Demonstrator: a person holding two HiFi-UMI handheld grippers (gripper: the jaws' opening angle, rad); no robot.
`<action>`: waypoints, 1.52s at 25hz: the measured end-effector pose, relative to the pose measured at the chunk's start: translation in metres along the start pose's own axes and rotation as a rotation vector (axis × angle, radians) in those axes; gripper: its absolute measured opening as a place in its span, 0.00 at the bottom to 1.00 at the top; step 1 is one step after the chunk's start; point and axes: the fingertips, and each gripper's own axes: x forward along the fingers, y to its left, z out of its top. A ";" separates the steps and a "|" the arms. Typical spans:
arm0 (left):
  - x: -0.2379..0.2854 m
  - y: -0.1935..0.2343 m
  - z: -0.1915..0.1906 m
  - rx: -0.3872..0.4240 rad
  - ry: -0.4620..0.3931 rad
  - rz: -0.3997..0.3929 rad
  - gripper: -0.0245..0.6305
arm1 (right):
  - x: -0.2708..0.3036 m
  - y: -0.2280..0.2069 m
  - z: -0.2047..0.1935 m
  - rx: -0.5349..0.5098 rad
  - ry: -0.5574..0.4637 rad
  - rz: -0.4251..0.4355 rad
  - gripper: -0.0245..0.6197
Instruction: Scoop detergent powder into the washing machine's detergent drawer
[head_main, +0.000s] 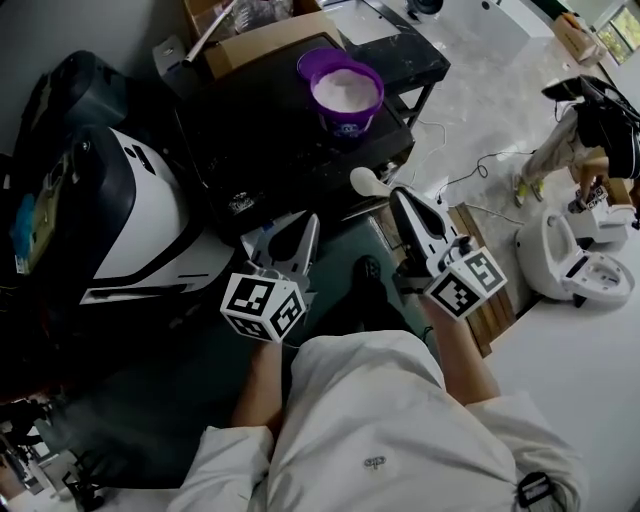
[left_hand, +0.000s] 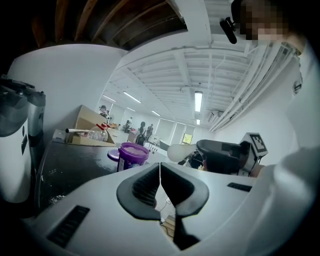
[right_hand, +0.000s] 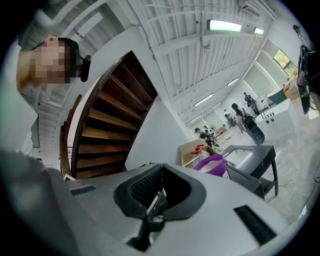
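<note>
The left gripper's (left_hand: 160, 175) fingers were pressed flat together with nothing between them, as its own view showed me. The right gripper's (right_hand: 160, 181) fingers were closed on the thin handle of the white scoop (head_main: 372, 183). The scoop's rounded bowl stuck out past the fingertips, and I could not tell whether it carried any powder.

From the head view I saw both grippers held side by side, near each other but apart, in front of the black worktop (head_main: 270, 140). The scoop's bowl sat just at the worktop's near edge.

The purple tub (head_main: 346, 100) stood upright and open on the worktop, well beyond the scoop, and it was filled with white detergent powder (head_main: 345, 88). Its purple lid (head_main: 312, 62) lay just behind it, partly hidden by the tub. A cardboard box (head_main: 265, 42) sat further back along the far side.

The white and black washing machine (head_main: 140, 215) stood to the left of the worktop, off to the left of the left gripper. I could not make out its detergent drawer.
</note>
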 end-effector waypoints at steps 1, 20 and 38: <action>0.005 0.001 0.002 0.002 0.003 -0.001 0.07 | 0.004 -0.004 0.002 0.002 0.001 0.001 0.05; 0.092 0.016 0.037 0.009 -0.009 0.110 0.07 | 0.074 -0.084 0.047 0.000 0.047 0.111 0.05; 0.133 0.023 0.035 -0.015 -0.021 0.209 0.14 | 0.134 -0.152 0.054 -0.210 0.173 0.136 0.05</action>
